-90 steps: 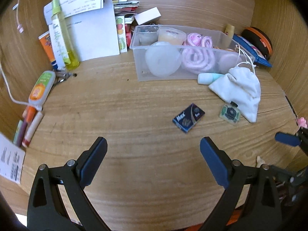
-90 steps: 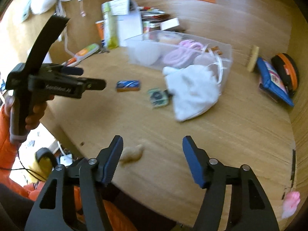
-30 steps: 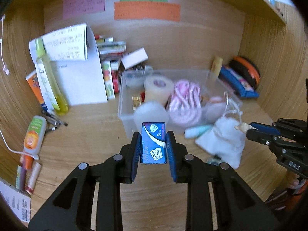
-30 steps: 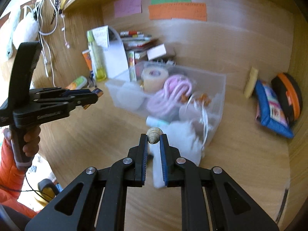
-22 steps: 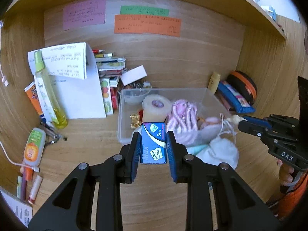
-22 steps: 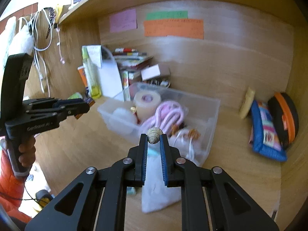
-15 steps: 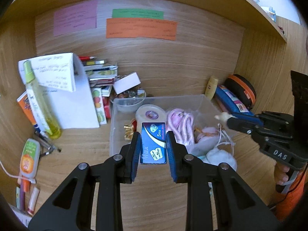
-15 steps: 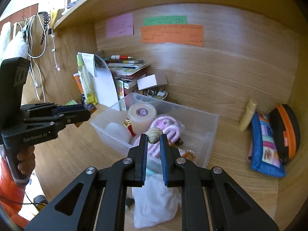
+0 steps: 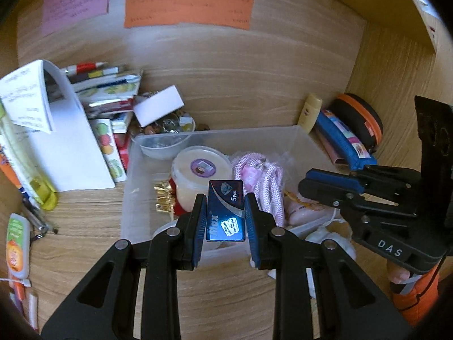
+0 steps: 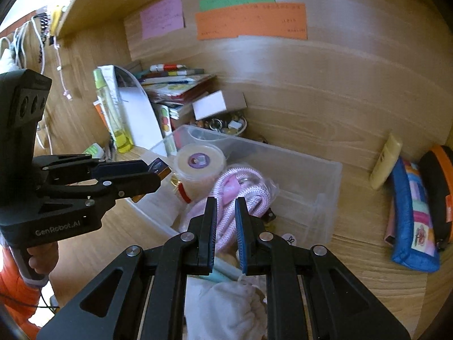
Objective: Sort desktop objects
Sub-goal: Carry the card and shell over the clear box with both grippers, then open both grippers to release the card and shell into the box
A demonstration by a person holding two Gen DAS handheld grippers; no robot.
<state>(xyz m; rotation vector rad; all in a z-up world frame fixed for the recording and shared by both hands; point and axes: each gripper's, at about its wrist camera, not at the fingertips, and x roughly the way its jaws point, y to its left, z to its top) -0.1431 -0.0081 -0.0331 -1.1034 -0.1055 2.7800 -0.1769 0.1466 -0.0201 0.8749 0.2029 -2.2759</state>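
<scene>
My left gripper (image 9: 225, 205) is shut on a small dark blue "Max 5 pcs" box (image 9: 225, 211) and holds it over the near wall of a clear plastic bin (image 9: 307, 138). The bin holds a round white tub (image 9: 201, 167), a pink coiled cord (image 9: 263, 175) and other small items. My right gripper (image 10: 226, 223) hangs over the bin's right part with its jaws a narrow gap apart and nothing between them. In the right wrist view the left gripper (image 10: 158, 170) and its box (image 10: 160, 167) show at the left, above the bin (image 10: 320, 189).
A white drawstring pouch (image 10: 226, 308) lies in front of the bin. A blue pencil case (image 10: 410, 221), a black-orange case (image 10: 436, 187) and a beige tube (image 10: 386, 161) lie right. Papers (image 9: 59, 141), books, a yellow-green bottle (image 9: 34, 175) and pens stand left.
Both grippers moved forward over the bin. The small beige shell-like thing held in my right gripper half a second ago is gone from between its jaws, which now stand slightly apart.
</scene>
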